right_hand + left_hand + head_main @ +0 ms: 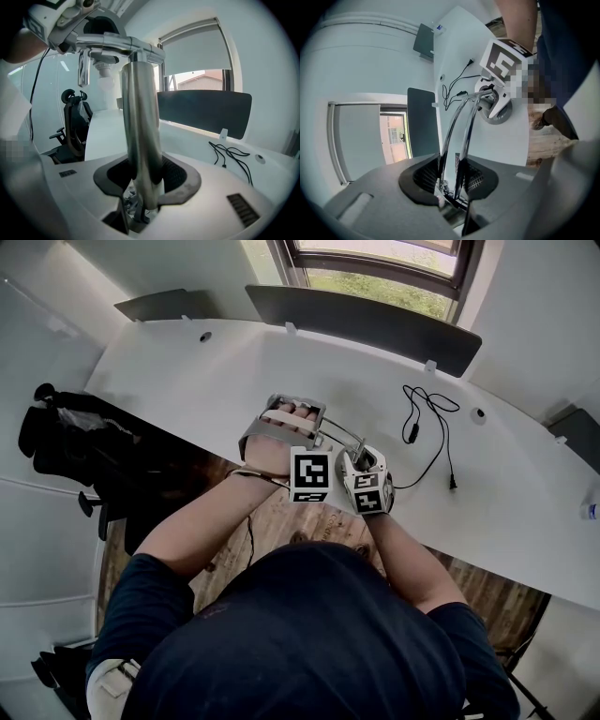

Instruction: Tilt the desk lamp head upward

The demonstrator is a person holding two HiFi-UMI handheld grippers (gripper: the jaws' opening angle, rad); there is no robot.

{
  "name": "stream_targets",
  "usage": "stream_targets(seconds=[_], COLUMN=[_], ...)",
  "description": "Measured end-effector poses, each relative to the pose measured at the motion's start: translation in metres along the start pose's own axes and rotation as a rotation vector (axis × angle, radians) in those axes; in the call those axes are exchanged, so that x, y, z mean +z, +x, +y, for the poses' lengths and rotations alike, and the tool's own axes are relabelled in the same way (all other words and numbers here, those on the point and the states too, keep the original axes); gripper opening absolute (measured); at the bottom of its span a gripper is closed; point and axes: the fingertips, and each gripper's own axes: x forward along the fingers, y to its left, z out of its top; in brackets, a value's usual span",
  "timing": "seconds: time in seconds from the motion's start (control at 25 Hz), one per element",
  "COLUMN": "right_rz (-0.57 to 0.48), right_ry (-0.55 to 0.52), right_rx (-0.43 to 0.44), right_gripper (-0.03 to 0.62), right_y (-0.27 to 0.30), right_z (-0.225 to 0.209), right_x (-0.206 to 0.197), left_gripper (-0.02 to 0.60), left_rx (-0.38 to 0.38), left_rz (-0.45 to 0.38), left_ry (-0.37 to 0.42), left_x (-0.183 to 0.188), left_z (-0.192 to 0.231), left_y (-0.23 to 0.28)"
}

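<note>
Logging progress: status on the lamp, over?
Left gripper shut on lamp arm rods. Right gripper shut on lamp post. Black cable lies apart on desk.

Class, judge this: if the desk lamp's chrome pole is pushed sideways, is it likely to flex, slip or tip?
The pole looks like thick polished metal: probably stiff, but slippery in the right tongs. The thin rods might flex slightly. The round base looks broad, so tipping seems unlikely.
</note>
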Motion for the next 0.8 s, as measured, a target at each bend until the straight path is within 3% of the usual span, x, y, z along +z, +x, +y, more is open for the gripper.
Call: stream_targets(seconds=[0.28,0.48,0.8], right_rz=[0.001,0.016,0.005], right_ry=[-0.035,-0.068,-0.081], right_rx=[0.01,0.004,-0.033], right_gripper=[0.164,0.167,0.202], right_y=[-0.001,-0.002,-0.021], right_z=[0.003,0.002,0.001], right_x=[0.002,0.004,0.008], left_gripper=[0.106,0.166,0.17], left_rx=[0.037,0.068,0.092], left_rz=[0.004,-0.037,-0.097], left_ry=[-0.023,-0.026,-0.041], left_x=[-0.002,0.005,0.002], left_z=[-0.001,0.002,0.002], left_y=[0.001,-0.003,-0.022])
